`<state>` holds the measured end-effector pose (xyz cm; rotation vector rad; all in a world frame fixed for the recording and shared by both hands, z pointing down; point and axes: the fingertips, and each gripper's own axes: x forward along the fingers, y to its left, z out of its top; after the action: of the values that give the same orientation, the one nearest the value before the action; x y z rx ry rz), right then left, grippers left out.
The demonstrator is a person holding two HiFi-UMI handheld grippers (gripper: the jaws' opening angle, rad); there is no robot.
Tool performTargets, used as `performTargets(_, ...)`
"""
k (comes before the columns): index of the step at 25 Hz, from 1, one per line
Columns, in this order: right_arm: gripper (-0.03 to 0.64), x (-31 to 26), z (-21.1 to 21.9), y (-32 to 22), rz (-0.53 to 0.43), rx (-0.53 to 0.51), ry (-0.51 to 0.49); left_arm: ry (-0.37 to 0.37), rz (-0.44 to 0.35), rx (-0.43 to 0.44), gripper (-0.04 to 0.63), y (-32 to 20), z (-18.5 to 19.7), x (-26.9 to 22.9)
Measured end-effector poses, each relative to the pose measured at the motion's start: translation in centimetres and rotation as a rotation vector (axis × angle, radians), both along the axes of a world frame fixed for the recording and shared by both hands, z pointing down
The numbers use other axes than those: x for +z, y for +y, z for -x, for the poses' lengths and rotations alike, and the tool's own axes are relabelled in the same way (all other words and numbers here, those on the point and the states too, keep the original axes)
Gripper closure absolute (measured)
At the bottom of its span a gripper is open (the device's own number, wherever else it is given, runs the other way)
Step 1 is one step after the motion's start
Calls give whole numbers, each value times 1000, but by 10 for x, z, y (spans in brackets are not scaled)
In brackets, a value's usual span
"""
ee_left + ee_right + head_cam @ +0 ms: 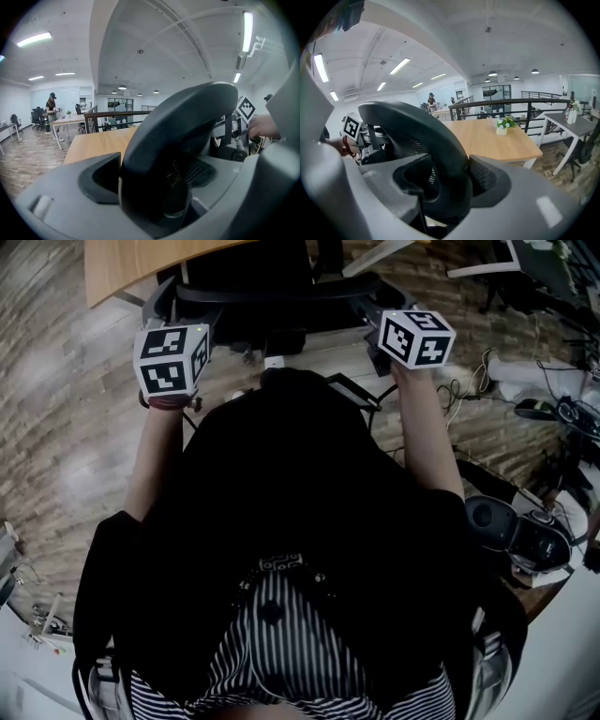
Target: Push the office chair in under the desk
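The black office chair (262,282) stands just in front of me, its back facing me and its seat toward the wooden desk (141,263). My left gripper (172,357) is at the left edge of the backrest and my right gripper (415,337) at the right edge. In the left gripper view the curved backrest rim (178,140) fills the gap between the grey jaws, which press on it. The right gripper view shows the same rim (422,131) clamped between its jaws, with the desk top (497,140) beyond it.
A small potted plant (502,125) sits on the desk. Cables and black devices (525,531) lie on the floor to my right. A dark railing (525,105) runs behind the desk, a white table (576,122) stands at the right, and a person (50,112) stands far off.
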<state>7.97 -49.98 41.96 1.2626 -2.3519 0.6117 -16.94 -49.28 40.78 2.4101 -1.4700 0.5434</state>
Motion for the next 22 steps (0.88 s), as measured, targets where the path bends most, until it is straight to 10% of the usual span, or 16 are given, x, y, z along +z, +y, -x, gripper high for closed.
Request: performTargets(22, 399, 5, 42, -157, 13, -179, 14, -95, -2, -210, 206, -136, 45, 3)
